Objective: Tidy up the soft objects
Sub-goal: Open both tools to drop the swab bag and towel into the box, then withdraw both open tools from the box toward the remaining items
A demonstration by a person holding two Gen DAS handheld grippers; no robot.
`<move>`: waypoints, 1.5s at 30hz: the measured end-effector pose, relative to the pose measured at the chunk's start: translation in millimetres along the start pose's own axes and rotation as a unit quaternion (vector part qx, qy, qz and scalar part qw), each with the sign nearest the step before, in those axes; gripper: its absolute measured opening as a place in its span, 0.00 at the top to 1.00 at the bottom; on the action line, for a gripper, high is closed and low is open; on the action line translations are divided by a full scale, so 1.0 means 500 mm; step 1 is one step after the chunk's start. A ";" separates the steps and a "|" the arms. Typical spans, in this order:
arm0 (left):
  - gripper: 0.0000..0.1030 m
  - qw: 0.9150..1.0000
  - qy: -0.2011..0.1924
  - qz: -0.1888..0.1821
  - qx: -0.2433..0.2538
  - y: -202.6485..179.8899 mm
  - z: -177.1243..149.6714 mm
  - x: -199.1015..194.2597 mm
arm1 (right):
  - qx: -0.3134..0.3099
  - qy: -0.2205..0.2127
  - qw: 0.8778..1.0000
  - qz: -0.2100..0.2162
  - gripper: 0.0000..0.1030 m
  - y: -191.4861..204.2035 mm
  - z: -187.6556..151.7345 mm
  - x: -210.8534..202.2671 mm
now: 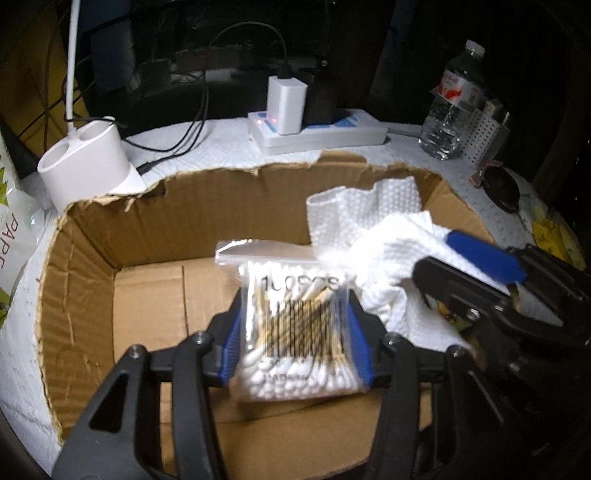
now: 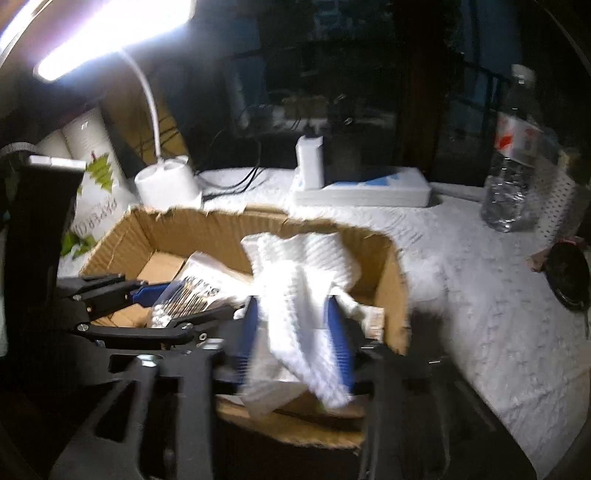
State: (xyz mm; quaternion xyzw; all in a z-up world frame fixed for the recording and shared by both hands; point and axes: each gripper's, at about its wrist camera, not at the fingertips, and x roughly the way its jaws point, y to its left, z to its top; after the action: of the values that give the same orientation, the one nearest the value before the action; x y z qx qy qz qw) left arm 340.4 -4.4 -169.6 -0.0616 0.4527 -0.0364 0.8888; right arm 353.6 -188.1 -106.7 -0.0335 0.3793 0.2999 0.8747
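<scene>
Two grippers worked inside the torn cardboard box (image 1: 92,266) on the white-covered table (image 2: 480,295). The left gripper (image 1: 295,328) held a clear bag of cotton swabs (image 1: 299,332) low over the box floor, its blue pads (image 1: 356,343) against the bag's sides. The right gripper (image 2: 295,339) stood at the box's right end, fingers apart, with a crumpled paper towel (image 2: 299,295) loose between them; whether the pads touched it could not be told.

Judged step: placing both soft items into the box. Next move calls for spreading the left fingers, then lifting both grippers clear without dragging the contents.

Left view alone showed the bag's printing and the grip on it. Right view alone showed the lit lamp (image 2: 110,33).
</scene>
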 end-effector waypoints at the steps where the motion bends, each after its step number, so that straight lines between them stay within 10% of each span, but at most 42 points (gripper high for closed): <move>1: 0.47 1.000 -0.001 -0.002 0.000 0.000 0.000 -0.003 | 0.010 -0.006 1.000 0.006 0.46 -0.009 0.001 -0.011; 4: 0.33 1.000 -0.005 -0.012 0.001 -0.008 0.000 -0.015 | 0.020 -0.017 1.000 -0.006 0.45 -0.027 -0.002 -0.032; 24: 0.32 1.000 0.003 -0.019 0.006 -0.026 -0.009 -0.041 | 0.047 -0.044 0.998 -0.019 0.45 -0.066 0.000 -0.082; 37: 0.31 1.000 -0.013 -0.012 0.007 -0.027 -0.018 -0.082 | 0.044 0.036 0.997 -0.053 0.45 -0.075 -0.039 -0.021; 45: 0.31 0.999 -0.032 -0.011 0.008 -0.028 -0.030 -0.127 | 0.046 -0.008 0.997 -0.060 0.45 -0.063 -0.030 -0.092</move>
State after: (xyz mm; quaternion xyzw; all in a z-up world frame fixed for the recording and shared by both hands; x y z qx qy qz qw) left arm 290.7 -11.8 -125.5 -0.0606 0.4232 -0.0477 0.9027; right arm 337.0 -241.1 -91.2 -0.0134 0.3830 0.2295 0.8947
